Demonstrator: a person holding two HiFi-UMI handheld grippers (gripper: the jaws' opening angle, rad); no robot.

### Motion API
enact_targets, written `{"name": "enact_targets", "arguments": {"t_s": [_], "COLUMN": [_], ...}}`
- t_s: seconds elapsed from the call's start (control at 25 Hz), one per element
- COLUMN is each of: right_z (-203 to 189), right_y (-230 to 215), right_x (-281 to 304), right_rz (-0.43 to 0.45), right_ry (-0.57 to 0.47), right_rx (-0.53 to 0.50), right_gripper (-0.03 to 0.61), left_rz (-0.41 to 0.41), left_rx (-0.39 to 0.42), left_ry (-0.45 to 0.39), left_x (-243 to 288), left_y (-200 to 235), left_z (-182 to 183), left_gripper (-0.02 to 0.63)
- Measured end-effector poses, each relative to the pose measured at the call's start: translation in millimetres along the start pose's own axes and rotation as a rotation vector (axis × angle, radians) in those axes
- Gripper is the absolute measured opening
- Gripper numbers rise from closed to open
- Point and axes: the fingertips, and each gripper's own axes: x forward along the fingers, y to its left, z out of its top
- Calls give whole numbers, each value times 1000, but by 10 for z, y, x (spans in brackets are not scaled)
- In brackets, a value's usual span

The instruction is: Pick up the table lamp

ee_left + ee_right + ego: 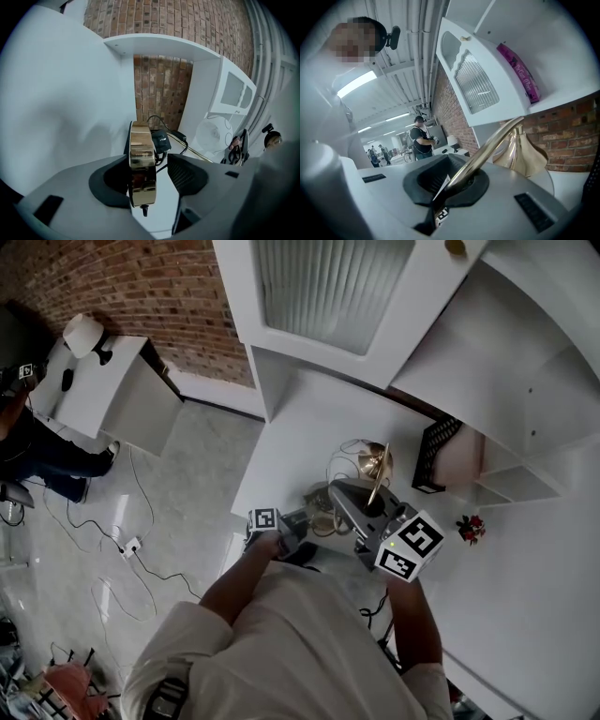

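Red brick wall [141, 277] backs a white desk [309, 423], with a white cabinet [328, 296] hung over it. Just right of the table lamp [376, 463] sits a black mesh basket [432, 452]. Something pale shows beside its mesh, and I cannot tell whether it lies inside. Above the lamp, an open shelf of the cabinet holds a magenta packet [520, 70]. Further right of the lamp, a small red flower [471, 528] lies on the desk.

The lamp is over the desk's front left corner, close to both edges. Bare desktop runs behind the lamp to the cabinet. Left of it, past the desk edge, is open grey floor [187, 474] crossed by cables [122, 549].

The left forearm [230, 592] and right forearm [417, 620] reach forward from the body, with the grippers roughly level. The right gripper [452, 180] is clamped tight on the lamp's brass stem [487, 145], below the flared shade [520, 152]. The left gripper [149, 165] has the gold base [142, 154] standing on edge between its jaws. The left pad lies against the base and a thin gap shows at the right pad, so the base is not pinched.
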Motion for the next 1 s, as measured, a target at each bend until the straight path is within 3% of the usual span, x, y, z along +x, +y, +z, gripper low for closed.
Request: {"name": "enact_targets", "arguments": {"t_s": [0.24, 0.44, 0.72, 0.84, 1.0], "right_z": [78, 119, 143, 133, 103], "right_y": [204, 471, 965, 1192, 1511], "right_x": [75, 224, 616, 792, 998], "right_rz": [3, -3, -57, -87, -132], "right_ry": [-10, -25, -33, -40, -51], "right_rx": [-25, -50, -84, -83, -86], "right_gripper": [12, 12, 12, 12, 12], "left_rz": [5, 59, 44, 2, 33], "left_rx": [26, 55, 49, 41, 55], "left_ry": [11, 25, 60, 103, 166], "left_x": [-209, -456, -941, -1155, -1507], "left_y": [-107, -66, -255, -402, -426], "left_z": [25, 97, 240, 242, 225], "left_gripper": [208, 129, 126, 124, 124]}}
